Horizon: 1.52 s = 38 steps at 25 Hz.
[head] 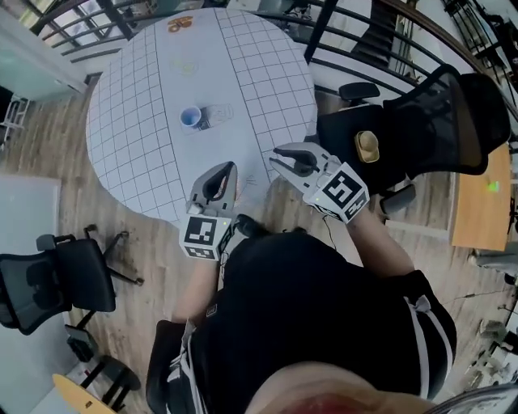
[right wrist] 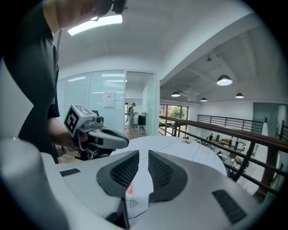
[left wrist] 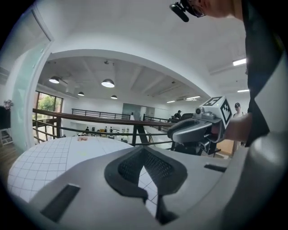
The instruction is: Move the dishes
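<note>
A small blue cup (head: 191, 118) stands near the middle of the round table (head: 146, 105), which has a grid-patterned cloth, and a pale clear item (head: 217, 115) sits right beside it. Both grippers hover over the table's near edge, well short of the cup. My left gripper (head: 231, 168) (left wrist: 144, 152) has its pad tips touching with nothing between them. My right gripper (head: 276, 154) (right wrist: 143, 158) stands a hand's width to its right. A narrow gap shows between its pads, and only the tablecloth shows through it. Each gripper appears in the other's view: the right gripper (left wrist: 198, 130), the left gripper (right wrist: 101, 137).
An orange print (head: 180, 24) marks the table's far side. A black mesh chair (head: 429, 129) stands close on the right, and another chair (head: 57, 279) is at the lower left. A wooden desk (head: 481, 202) lies at the far right. A railing (head: 348, 48) runs behind the table.
</note>
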{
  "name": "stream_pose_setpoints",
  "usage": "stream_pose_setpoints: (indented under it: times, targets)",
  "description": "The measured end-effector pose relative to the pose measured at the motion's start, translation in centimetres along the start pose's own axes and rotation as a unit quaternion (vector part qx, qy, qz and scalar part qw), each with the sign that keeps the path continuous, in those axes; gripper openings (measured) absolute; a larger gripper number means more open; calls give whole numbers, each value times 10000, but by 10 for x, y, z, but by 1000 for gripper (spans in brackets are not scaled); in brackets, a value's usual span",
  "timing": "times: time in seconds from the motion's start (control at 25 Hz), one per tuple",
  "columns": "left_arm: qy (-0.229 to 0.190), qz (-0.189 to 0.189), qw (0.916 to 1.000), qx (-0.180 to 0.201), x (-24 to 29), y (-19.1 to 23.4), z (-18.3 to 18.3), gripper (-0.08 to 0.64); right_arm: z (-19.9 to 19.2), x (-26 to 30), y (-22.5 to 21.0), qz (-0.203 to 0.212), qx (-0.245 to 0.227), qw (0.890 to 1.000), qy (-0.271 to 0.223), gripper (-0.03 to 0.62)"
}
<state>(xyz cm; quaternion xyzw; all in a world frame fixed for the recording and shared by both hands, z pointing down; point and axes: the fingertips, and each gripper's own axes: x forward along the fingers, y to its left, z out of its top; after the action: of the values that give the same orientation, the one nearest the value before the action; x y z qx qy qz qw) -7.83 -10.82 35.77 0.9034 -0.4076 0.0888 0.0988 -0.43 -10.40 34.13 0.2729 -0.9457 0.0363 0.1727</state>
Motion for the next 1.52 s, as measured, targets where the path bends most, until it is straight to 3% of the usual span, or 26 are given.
stream_pose_setpoints:
  times: [0.32,0.52,0.68,1.0,1.16,1.52]
  targets:
    - [-58,-776,9968,159,34,-119,20,3,-32,-139,5,-916,793,9890,-848,37]
    - [-98,-1155,9929,-260,38,-175,24,4,-66,-195,19,-1174,1083,9838,-818,29]
    - [-147,-1383,9902,-95,36,-203,31,3,-69,-229,25,-1453,1231,9776,-897,29]
    - [-22,-1747,9844,216,42,-203,43,2,-50,-252,12,-2149,1379,9588,-1244,29]
    - [-73,-1829,9827,274,42,-201,46,3,-49,-243,15,-2174,1427,9577,-1229,29]
    - [-133,-1728,9849,20,47,-173,41,5,-46,-216,6,-2217,1405,9585,-1110,29]
